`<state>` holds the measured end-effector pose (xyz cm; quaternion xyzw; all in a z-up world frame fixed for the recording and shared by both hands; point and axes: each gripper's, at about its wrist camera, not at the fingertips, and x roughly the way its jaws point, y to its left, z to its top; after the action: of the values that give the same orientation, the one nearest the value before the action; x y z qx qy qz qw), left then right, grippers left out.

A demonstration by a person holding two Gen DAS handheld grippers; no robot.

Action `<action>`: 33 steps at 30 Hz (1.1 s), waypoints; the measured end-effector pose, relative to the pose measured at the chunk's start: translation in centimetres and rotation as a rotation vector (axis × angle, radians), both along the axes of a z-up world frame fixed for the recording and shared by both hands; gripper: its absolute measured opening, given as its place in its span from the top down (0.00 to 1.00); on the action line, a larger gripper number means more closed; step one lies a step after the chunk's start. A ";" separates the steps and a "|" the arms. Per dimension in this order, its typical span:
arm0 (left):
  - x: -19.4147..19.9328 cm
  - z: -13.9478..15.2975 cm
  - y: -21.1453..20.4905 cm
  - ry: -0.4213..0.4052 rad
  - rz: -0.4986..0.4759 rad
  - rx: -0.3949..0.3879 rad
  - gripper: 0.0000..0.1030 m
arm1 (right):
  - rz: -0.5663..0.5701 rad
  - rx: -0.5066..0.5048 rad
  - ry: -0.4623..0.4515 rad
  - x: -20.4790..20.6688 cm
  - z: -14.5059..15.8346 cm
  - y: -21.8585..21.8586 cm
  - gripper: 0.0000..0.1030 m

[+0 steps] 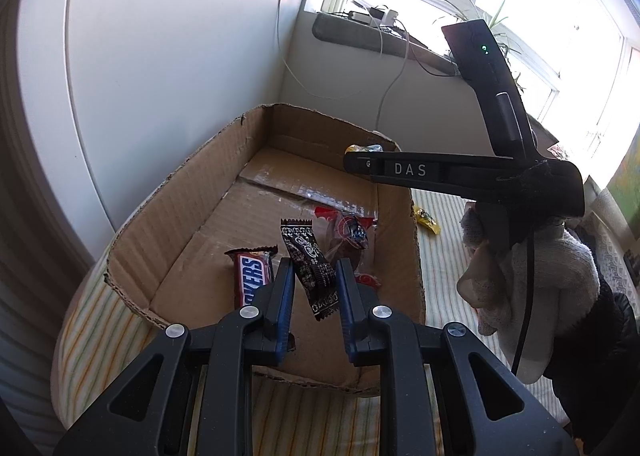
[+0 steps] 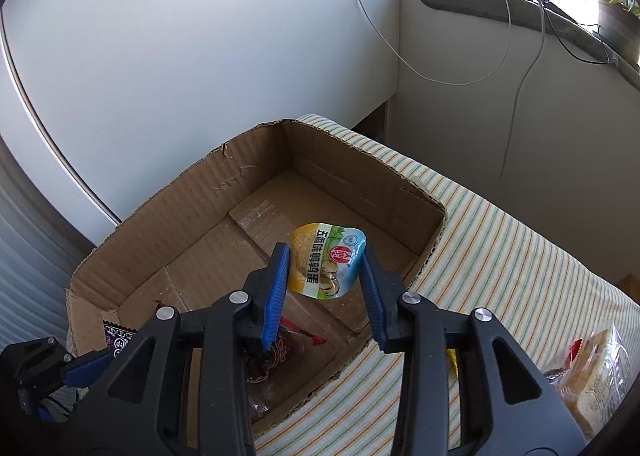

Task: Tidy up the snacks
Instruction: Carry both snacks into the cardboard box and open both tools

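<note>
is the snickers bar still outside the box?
No, the Snickers bar lies on the floor of the cardboard box.

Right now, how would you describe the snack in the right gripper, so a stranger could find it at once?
Look above the open brown cardboard box on the striped cloth. The right gripper holds a small rounded yellow-and-light-blue pouch over it. Unlike the dark and red wrappers nearby, it is pale, with green Chinese characters and a red round logo.
</note>
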<state>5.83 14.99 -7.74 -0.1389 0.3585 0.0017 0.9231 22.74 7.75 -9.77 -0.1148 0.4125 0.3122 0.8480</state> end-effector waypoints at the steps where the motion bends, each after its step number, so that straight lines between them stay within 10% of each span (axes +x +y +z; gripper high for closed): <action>1: 0.0 0.0 0.0 0.000 0.001 -0.003 0.81 | 0.000 -0.001 -0.001 0.0 0.0 0.0 0.63; 8: 0.1 0.1 0.1 0.001 0.012 -0.001 0.70 | 0.011 -0.002 -0.013 -0.1 0.1 0.0 0.56; 13: -0.2 0.2 0.2 -0.011 0.033 -0.013 0.51 | -0.002 0.012 -0.048 -0.5 0.8 -0.3 0.12; 33: -1.9 1.7 -1.7 -0.045 0.016 -0.013 0.51 | -0.027 0.052 -0.112 -3.7 4.6 -4.4 0.12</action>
<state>3.94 13.34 -6.07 -0.1480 0.3366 0.0036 0.9299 19.06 3.38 -5.12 -0.1046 0.3575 0.3044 0.8767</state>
